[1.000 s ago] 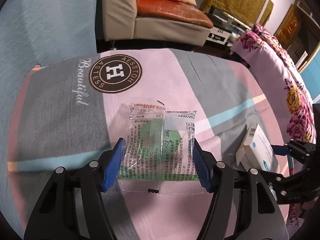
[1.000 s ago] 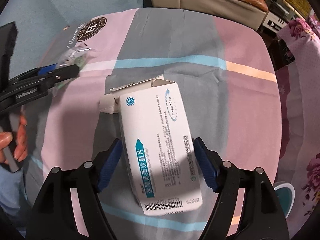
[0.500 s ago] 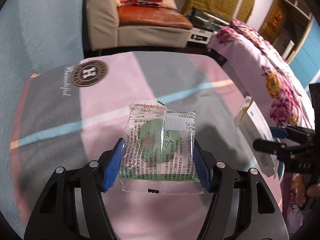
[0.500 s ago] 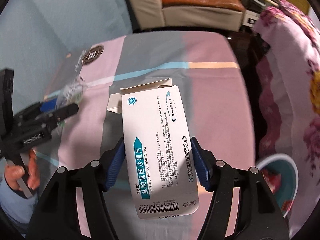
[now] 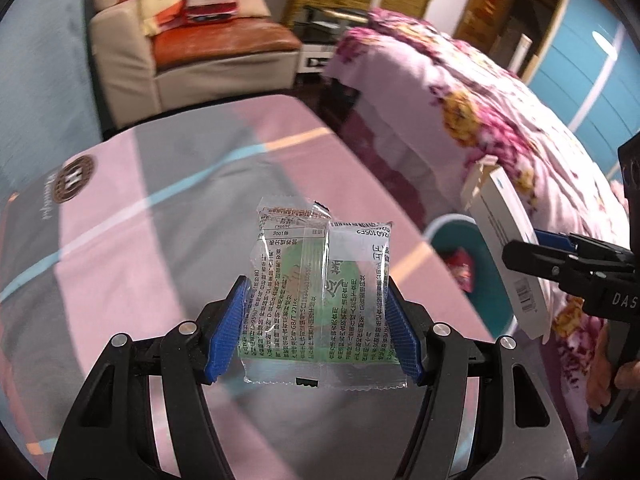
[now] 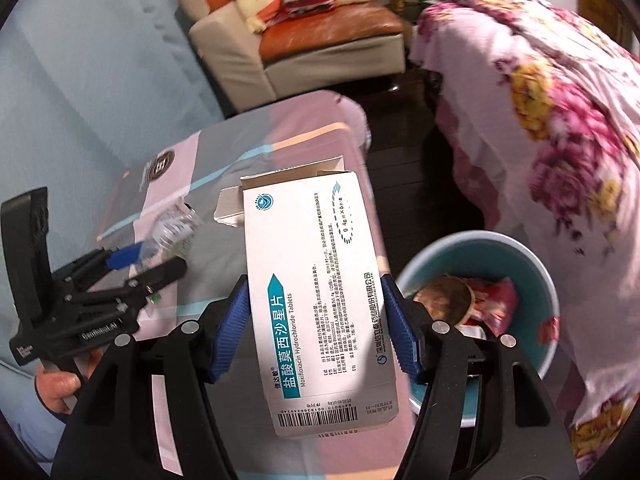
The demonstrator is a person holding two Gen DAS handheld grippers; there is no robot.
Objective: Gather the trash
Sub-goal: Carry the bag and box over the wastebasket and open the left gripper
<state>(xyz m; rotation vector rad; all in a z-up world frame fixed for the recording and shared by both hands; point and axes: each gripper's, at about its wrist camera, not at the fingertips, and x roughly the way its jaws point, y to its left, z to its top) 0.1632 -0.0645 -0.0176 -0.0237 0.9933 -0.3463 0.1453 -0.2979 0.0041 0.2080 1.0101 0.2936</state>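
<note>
My left gripper (image 5: 316, 332) is shut on a clear plastic wrapper (image 5: 320, 292) with green print, held above the table's right part. My right gripper (image 6: 316, 328) is shut on a white medicine box (image 6: 316, 300) with an open top flap, held in the air beside the table's right edge. A teal trash bin (image 6: 536, 276) stands on the floor right of the table, with red wrappers and a brown lid inside. The bin (image 5: 448, 236) also shows in the left wrist view, just past the wrapper, and the box (image 5: 504, 240) hangs over it there.
The table wears a pink and grey cloth (image 5: 140, 240) with a round brown logo (image 5: 74, 178). A bed with a floral cover (image 6: 560, 120) lies right of the bin. A beige and orange sofa (image 6: 320, 40) stands at the back. Dark floor shows between table and bed.
Both grippers have swung to the right with their loads, away from the table's middle. The trash bin has come into both views, close under the medicine box.
</note>
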